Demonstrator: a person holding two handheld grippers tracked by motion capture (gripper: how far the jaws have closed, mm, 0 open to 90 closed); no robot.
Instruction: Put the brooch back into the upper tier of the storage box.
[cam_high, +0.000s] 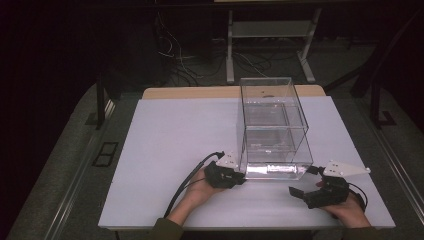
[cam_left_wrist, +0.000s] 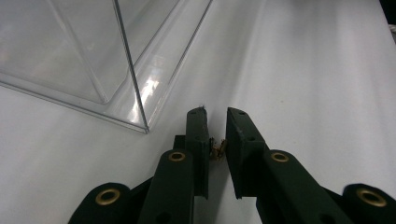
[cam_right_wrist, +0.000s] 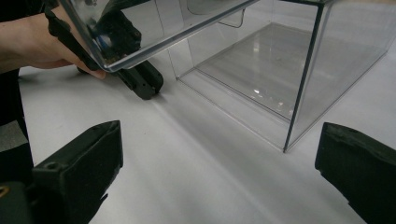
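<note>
My left gripper (cam_left_wrist: 215, 122) lies nearest, its jaws drawn almost together with nothing between them, resting on the white table (cam_high: 170, 145). The clear box (cam_left_wrist: 70, 51) has its near corner at about ten o'clock from those jaws, just beside them but apart. My right gripper (cam_right_wrist: 219, 172) has its jaws spread wide and empty, the box (cam_right_wrist: 280, 60) at one o'clock. From above, my grippers flank the box's (cam_high: 272, 125) near end.

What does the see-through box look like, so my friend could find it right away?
Look at the white table; on its right half, stretching from the far edge toward the person, stands the clear plastic box. It is tall, with a shelf inside. It is the one see-through thing, flanked by two black grippers.
</note>
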